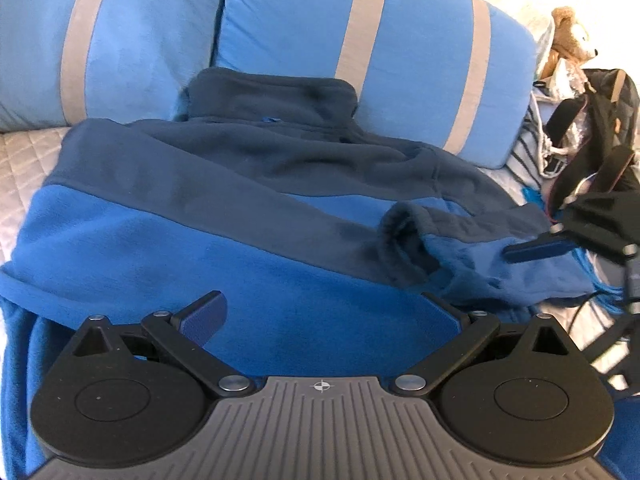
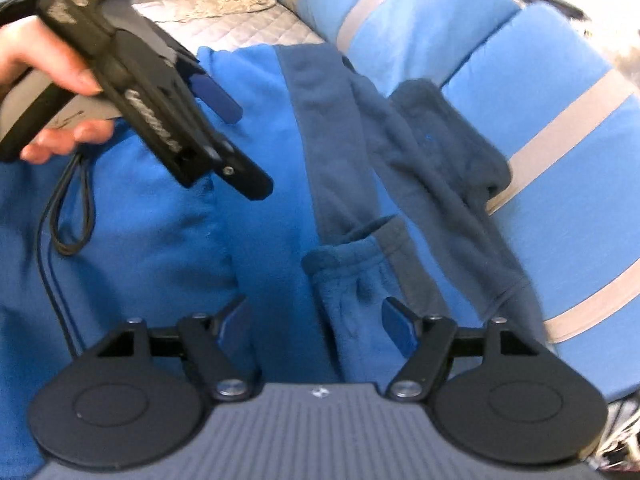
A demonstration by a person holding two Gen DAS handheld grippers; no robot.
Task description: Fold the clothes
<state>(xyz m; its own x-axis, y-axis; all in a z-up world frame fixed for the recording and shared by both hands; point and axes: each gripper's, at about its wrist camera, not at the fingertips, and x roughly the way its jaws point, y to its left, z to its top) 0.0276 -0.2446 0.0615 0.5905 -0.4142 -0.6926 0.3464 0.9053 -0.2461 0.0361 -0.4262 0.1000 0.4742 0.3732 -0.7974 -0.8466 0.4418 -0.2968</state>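
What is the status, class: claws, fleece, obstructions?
Left claw open over fleece jacket. Right claw open, sleeve cuff between fingers, unpinched. Nothing blocking.

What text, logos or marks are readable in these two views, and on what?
Nothing readable.
White lettering on the side of the left gripper body, right wrist view: blurred.
White print at its rear end, same view: blurred.
Small crosshair mark, no text, on the grey camera housing; likewise in the right wrist view.
Fleece jacket and pillows: no labels visible.
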